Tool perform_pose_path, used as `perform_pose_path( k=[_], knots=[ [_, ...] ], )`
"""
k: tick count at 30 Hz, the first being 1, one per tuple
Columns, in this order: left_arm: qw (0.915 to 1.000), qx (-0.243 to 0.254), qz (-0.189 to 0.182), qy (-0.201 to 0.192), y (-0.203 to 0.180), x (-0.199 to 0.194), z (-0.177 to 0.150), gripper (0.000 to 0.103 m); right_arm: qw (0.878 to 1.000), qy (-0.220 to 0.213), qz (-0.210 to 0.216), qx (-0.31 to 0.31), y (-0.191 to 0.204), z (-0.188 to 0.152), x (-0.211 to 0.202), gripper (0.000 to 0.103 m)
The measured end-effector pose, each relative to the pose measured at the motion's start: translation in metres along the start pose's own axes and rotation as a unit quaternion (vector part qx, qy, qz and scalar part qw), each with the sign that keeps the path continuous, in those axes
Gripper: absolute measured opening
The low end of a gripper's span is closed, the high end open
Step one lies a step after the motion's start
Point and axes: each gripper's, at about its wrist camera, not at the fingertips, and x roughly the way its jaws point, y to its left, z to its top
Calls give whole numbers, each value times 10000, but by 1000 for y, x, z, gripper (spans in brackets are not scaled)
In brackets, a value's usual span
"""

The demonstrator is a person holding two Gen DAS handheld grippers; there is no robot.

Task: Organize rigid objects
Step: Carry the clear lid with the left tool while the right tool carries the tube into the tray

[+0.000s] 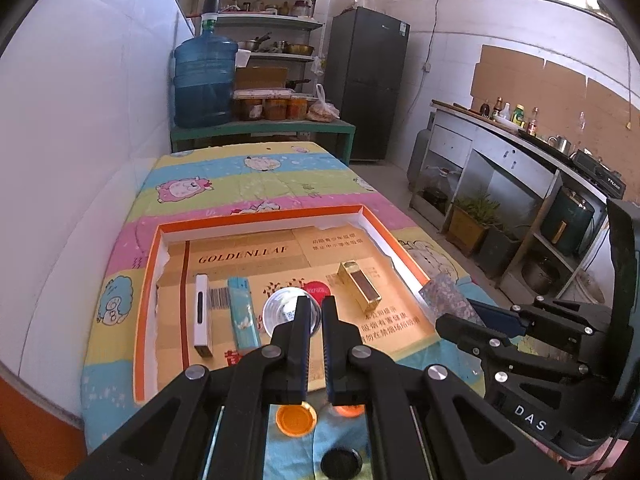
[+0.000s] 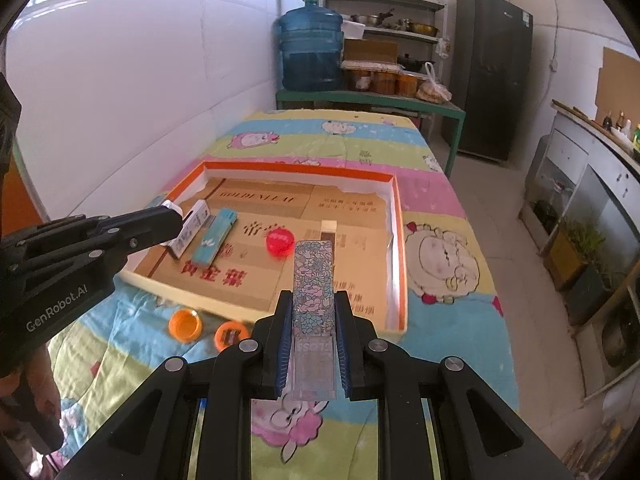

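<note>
Two views. Left wrist: left gripper [image 1: 312, 304] pressed together, empty, above the orange-rimmed tray [image 1: 256, 216]; inside lie a white stick [image 1: 201, 316], blue lighter [image 1: 242, 312], round cap [image 1: 286, 312], gold box [image 1: 360, 286]. Right wrist: right gripper [image 2: 313, 300] pinches a floral case [image 2: 312, 280], apparently over the tray's near edge; two orange caps [image 2: 185, 325] on the cloth.

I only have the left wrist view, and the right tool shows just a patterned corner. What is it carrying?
Observer: A flat floral-patterned rectangular case with a clear near end, clamped lengthwise between the right tool fingers.
Operator: My own tool half hides something orange below it. What is that?
Observer: A second orange plastic cap, lying beside the first orange plastic cap on the cartoon-print cloth, outside the near wall of the orange-rimmed cardboard box.
</note>
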Motion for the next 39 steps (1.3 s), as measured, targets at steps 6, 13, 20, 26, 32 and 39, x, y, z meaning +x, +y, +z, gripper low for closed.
perform_pose_path(
  k=[6,13,20,26,32,39],
  knots=[
    [10000,-21,-26,54,5,16,17,5,10000,-29,-12,-48,-9,19,13,20],
    [9999,-17,52,151,14,42,47,5,9999,49,88,-122,-24,49,44,20],
    [9986,-97,37,519,24,89,75,5,9993,265,222,-167,-38,83,89,20],
    [9950,-350,93,930,36,132,84,5,9980,479,402,-64,-51,106,125,20],
    [9898,-642,239,1247,51,167,81,5,9964,696,477,-21,-56,117,152,20],
    [9875,-726,343,1358,54,181,76,5,9940,956,510,-127,-48,116,176,20]
  ],
)
